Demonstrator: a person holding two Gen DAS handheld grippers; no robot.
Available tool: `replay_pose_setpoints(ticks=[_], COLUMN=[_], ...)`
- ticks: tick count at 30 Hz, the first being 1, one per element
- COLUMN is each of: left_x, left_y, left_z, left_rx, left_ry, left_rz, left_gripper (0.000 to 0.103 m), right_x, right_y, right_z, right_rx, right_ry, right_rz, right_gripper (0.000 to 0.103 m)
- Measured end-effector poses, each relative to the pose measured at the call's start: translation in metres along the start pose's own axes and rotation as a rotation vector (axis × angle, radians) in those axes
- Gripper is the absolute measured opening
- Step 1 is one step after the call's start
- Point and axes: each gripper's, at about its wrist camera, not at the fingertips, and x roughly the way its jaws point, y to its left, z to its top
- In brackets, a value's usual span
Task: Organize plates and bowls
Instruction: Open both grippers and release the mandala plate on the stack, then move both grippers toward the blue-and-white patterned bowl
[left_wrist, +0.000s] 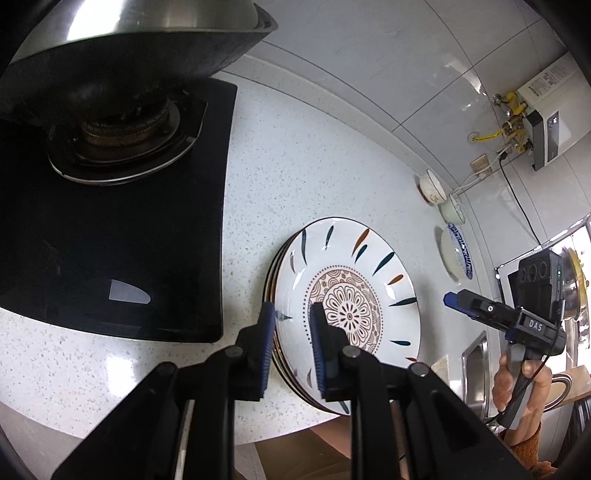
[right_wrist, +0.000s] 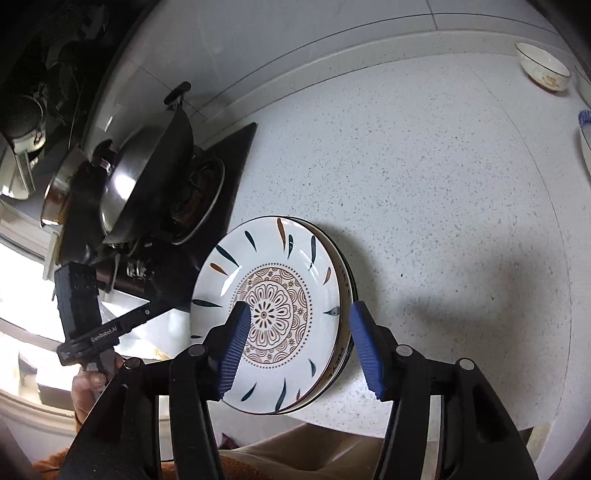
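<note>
Left wrist view: plate stack (left_wrist: 343, 306) sits at worktop front edge, just beside hob (left_wrist: 110, 240). Left gripper (left_wrist: 291, 347) fingers slightly apart straddling stack rim, not pinching; right gripper (right_wrist: 301, 343) fingers wide apart, clear of it. Looks like stacking done. Next, probably: bowls (left_wrist: 432, 186) at back edge, long reach.

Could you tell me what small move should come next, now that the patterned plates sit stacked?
Probably swing the right gripper, jaws open and holding nothing, toward the bowl near the wall: the plate stack already rests on the counter, while that bowl stands apart.
</note>
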Motion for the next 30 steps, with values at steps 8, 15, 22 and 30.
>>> replay_pose_setpoints(ticks=[8,15,22,30], left_x=[-0.02,-0.017,0.022,0.106], left_y=[-0.015,-0.049,-0.114,-0.207], left_z=[0.001,0.006,0.008,0.005], left_rx=[0.034,0.024,0.012,-0.044], left_ry=[-0.067,-0.098,-0.052,0.043], left_rz=[-0.029,-0.091,-0.204,-0.326], left_gripper=[0.081,0.081,0.081,0.081], right_x=[-0.036,-0.074,-0.128,-0.189], right_y=[-0.006,-0.031,-0.077,-0.161], right_z=[-0.016,-0.017,-0.012,0.001], right_rx=[0.04,0.049,0.076,0.157], right_ry=[-0.078,-0.152,-0.239,-0.338], right_rz=[0.007,-0.003,-0.039,-0.12], right_gripper=[0.066,0.066,0.07,0.071])
